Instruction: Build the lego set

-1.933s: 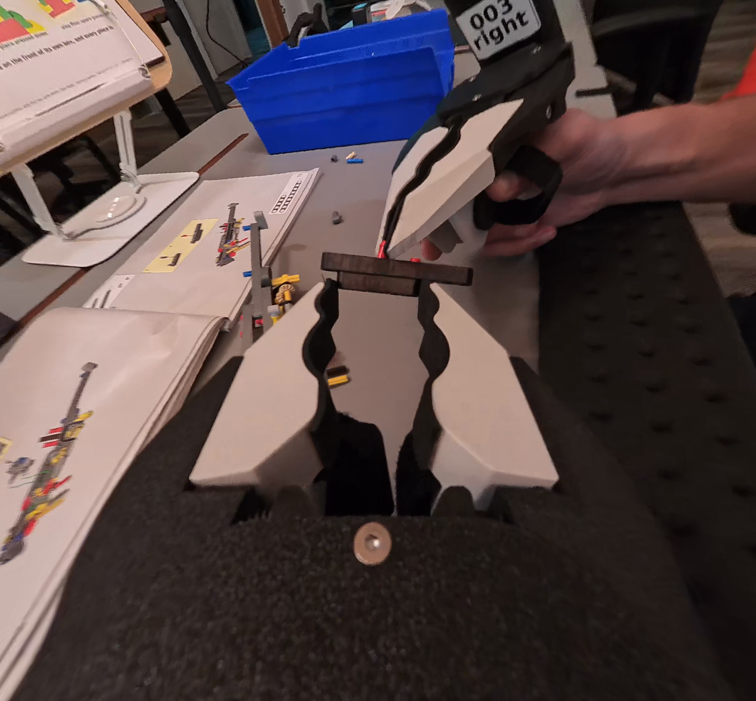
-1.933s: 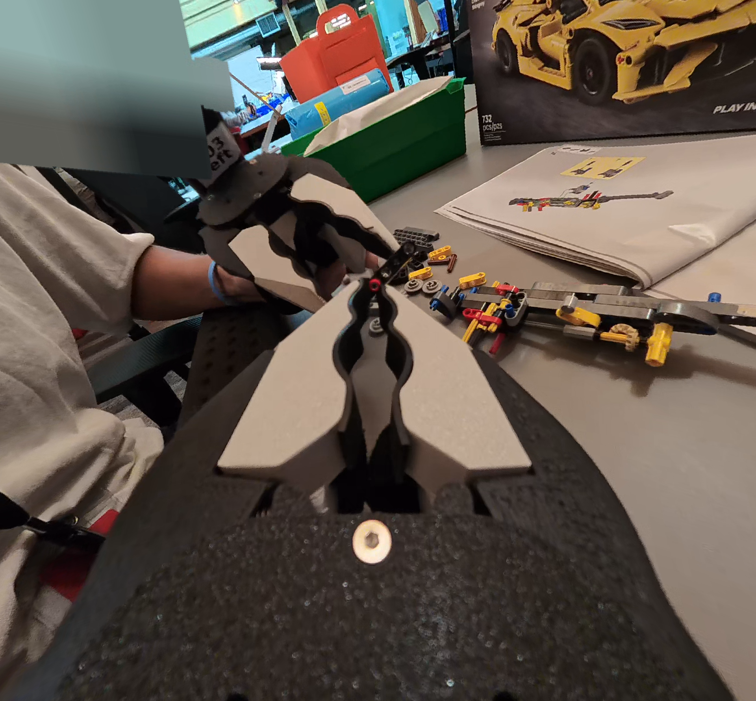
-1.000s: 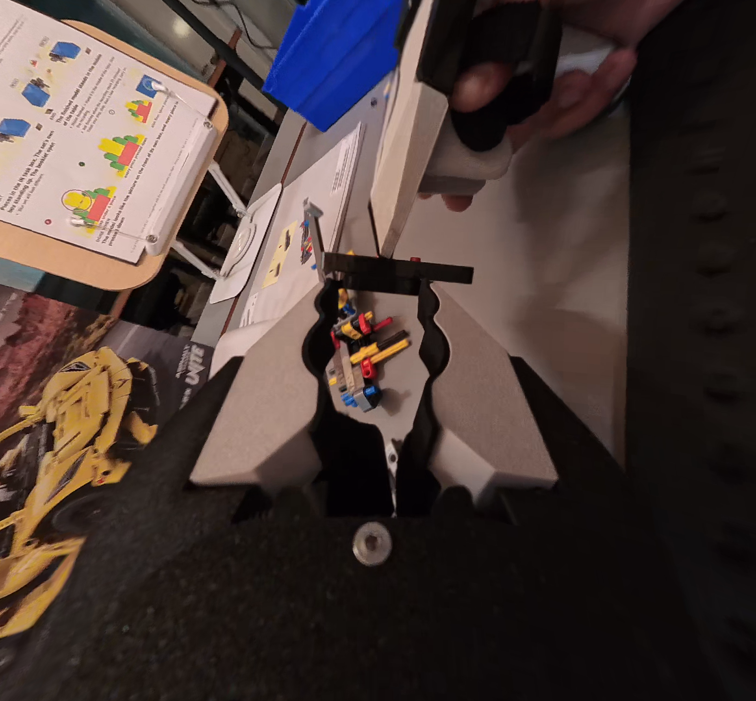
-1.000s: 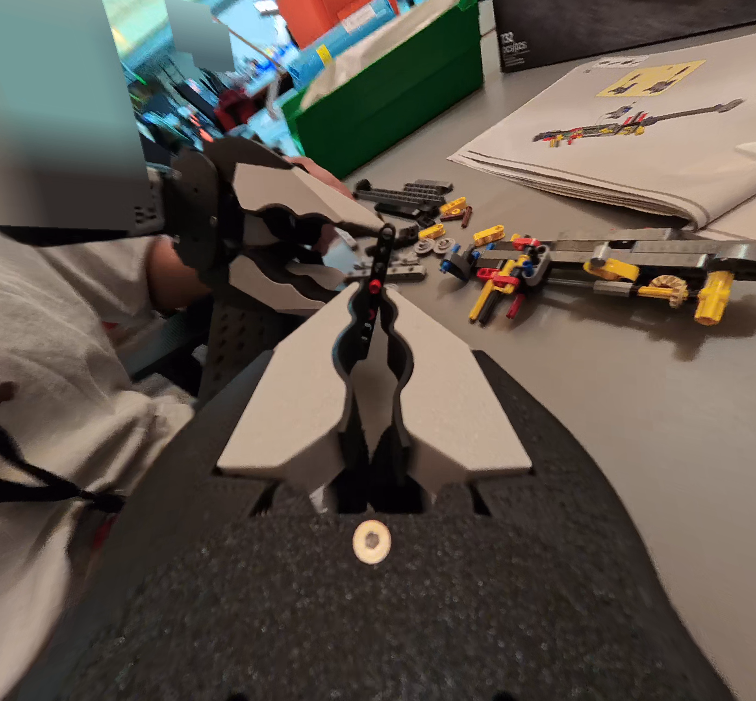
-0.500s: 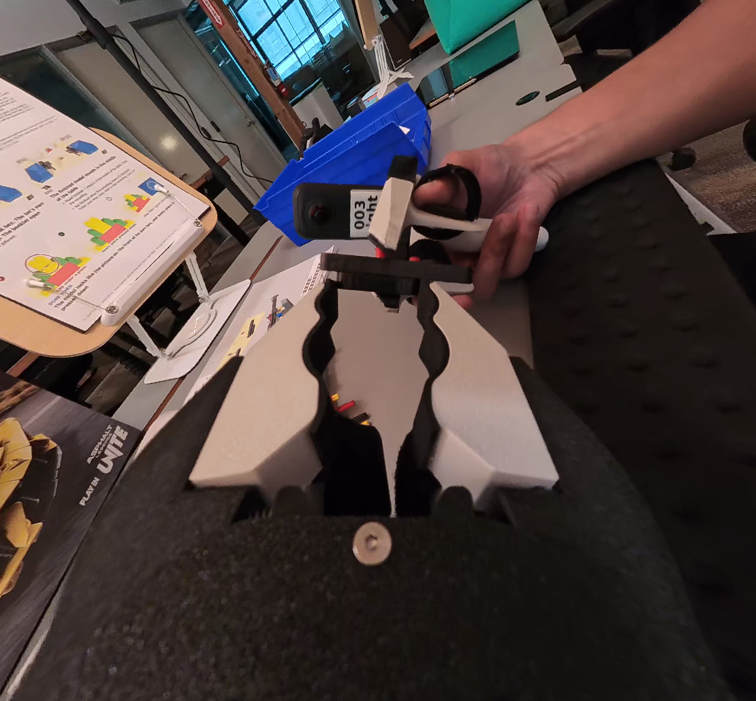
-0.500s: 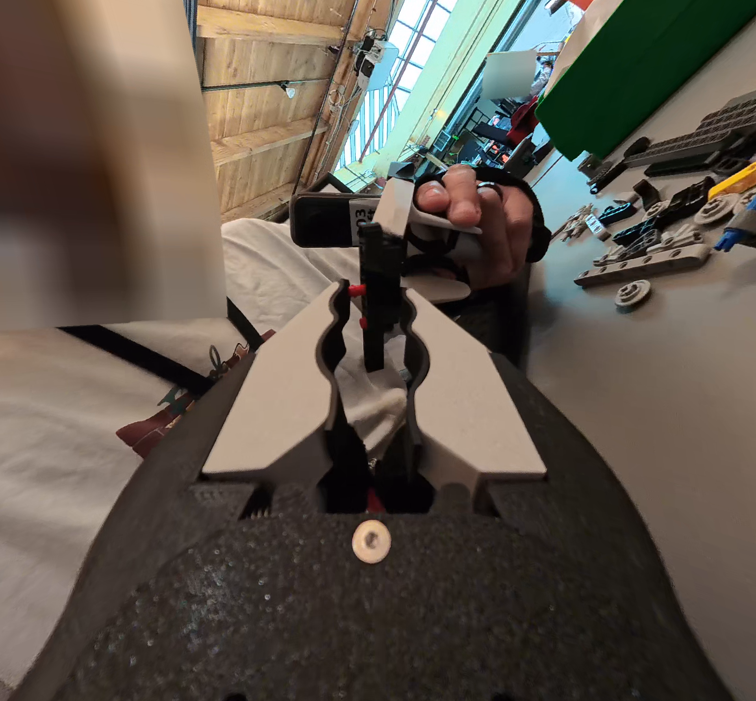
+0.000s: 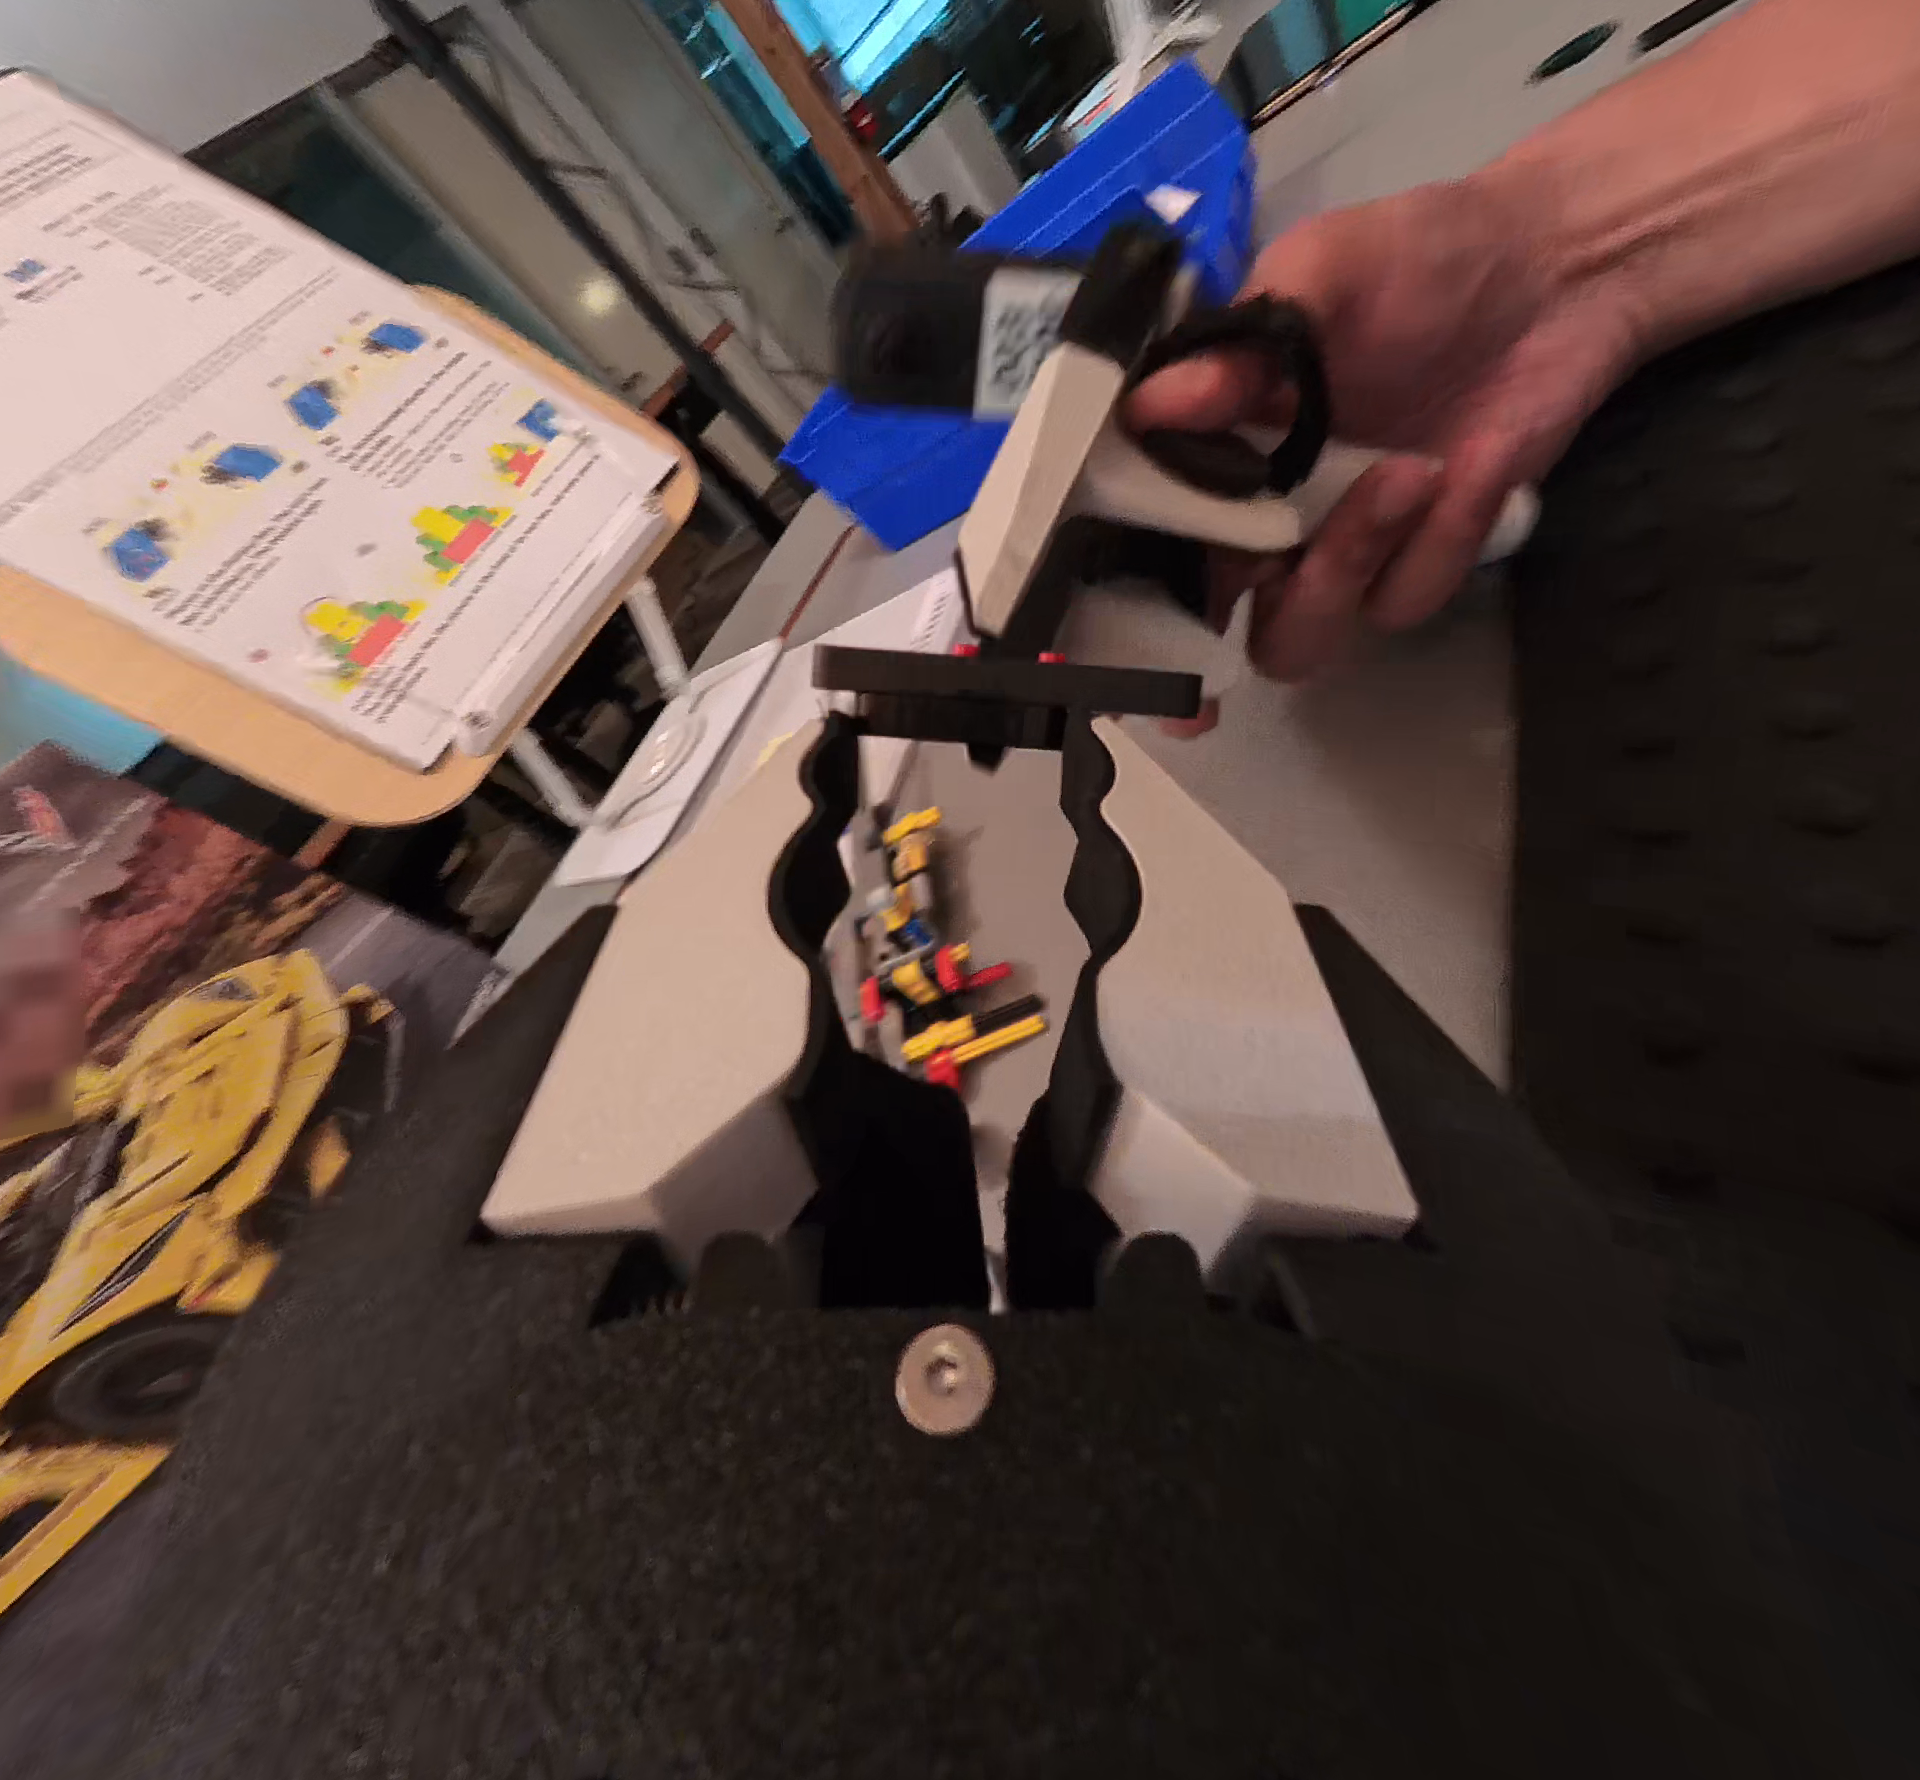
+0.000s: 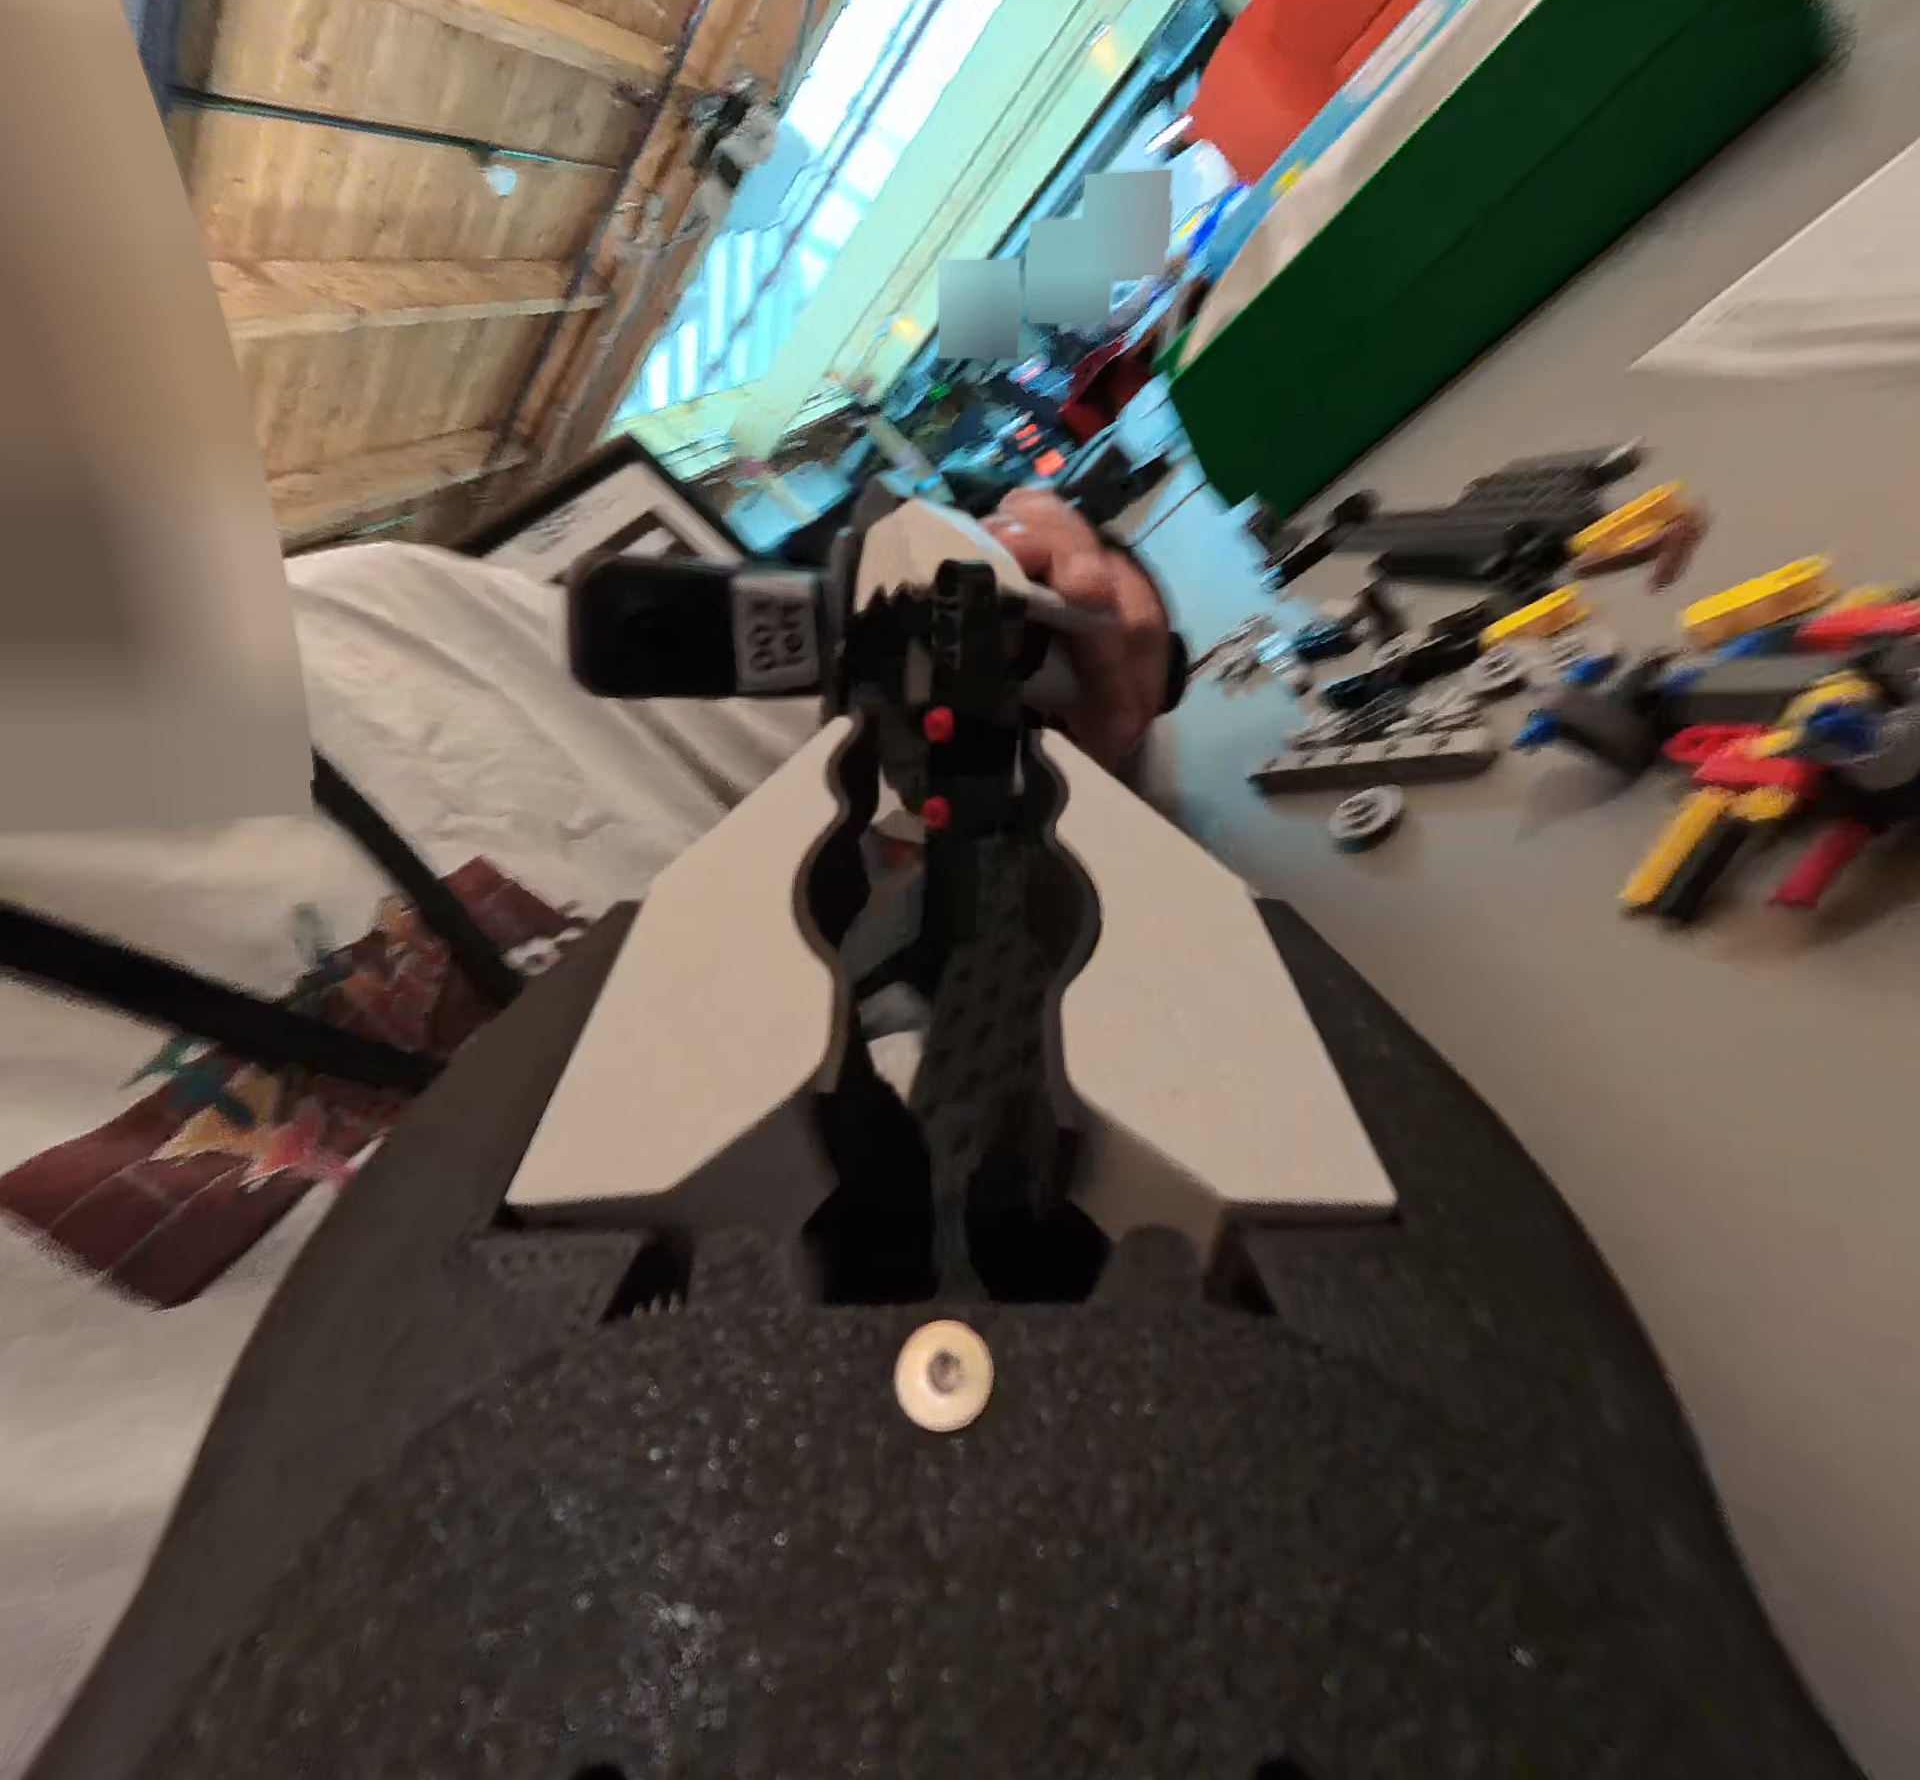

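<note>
In the left wrist view, a black lego beam (image 7: 1006,693) is held crosswise at the tips of the left gripper (image 7: 961,728), whose fingers (image 7: 686,982) are spread to the width of the piece and clamped on it. Two red pins (image 7: 1051,657) are seen on the beam's upper edge. Just beyond the fingertips, the right gripper (image 7: 1023,587) is held by a hand (image 7: 1444,400), its tip brought down to the beam at the red pins. Between the fingers, lower down on the grey table (image 7: 1351,826), a yellow, red and blue lego assembly (image 7: 925,951) is seen. To the left of the fingers, an instruction sheet on a wooden board (image 7: 312,483) and a box with a yellow car printed on it (image 7: 156,1107) are visible; beyond the tips, a blue bin (image 7: 1091,328) stands.

In the right wrist view, the right gripper (image 8: 943,780) is pointed at the beam (image 8: 961,691), which is seen end-on and upright between the fingertips. The gap between the fingers (image 8: 727,982) is narrow, but whether they are pressed onto the beam cannot be told through the blur. Directly beyond the tips, the left gripper (image 8: 914,629) is held facing back. To the right of the fingers, loose lego parts (image 8: 1558,670) lie scattered on the table (image 8: 1558,1107), with a green bin (image 8: 1507,224) farther off.
</note>
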Motion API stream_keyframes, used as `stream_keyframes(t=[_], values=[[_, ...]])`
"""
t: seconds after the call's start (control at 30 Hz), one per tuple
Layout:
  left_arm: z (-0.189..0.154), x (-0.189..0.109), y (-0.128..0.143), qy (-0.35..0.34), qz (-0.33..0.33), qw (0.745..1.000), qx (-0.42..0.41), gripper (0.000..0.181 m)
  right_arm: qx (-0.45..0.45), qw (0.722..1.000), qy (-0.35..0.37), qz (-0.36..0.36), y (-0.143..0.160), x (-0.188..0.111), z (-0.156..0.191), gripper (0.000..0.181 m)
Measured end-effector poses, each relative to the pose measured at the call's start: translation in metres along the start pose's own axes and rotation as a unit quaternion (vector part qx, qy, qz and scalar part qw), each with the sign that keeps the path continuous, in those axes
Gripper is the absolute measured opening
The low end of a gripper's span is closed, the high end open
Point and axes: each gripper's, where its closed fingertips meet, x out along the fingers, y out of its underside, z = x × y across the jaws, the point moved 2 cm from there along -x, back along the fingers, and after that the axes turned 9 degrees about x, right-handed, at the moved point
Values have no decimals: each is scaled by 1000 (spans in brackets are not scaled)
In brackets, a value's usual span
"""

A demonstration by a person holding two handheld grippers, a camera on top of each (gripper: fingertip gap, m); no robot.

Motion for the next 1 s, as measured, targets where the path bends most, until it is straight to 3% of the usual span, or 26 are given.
stream_keyframes(t=[0.1, 0.2, 0.3, 0.37, 0.47, 0.57, 0.67, 0.7, 0.83, 1.0], values=[[10, 1, 13, -44, 43, 998, 26, 38, -96, 988, 111, -48, -16, -10, -8, 22], [10, 3, 16, -50, 62, 997, 23, 38, -143, 968, 205, 8, -6, -6, -20, 21], [10, 5, 14, -49, 57, 997, 13, 38, -153, 968, 198, -1, -10, 0, -16, 7], [10, 6, 16, -39, 56, 998, -3, 38, -150, 968, 203, 0, -11, -1, -19, 7], [2, 10, 28, -3, 68, 997, -44, 36, -167, 949, 263, 41, -11, -12, -35, 6], [10, 12, 45, 6, 87, 987, -132, 21, -199, 906, 364, 87, -38, -55, -56, 6], [22, 12, 67, 20, 106, 959, -264, 23, -236, 813, 520, 115, -90, -135, -88, 6], [26, 10, 73, 26, 105, 947, -302, 24, -226, 795, 549, 122, -102, -157, -98, 6], [56, -3, 84, -3, 62, 919, -389, 40, -201, 764, 597, 139, -116, -198, -127, 6], [87, -20, 108, -61, 55, 907, -414, 57, -220, 737, 621, 153, -103, -204, -136, 6]])
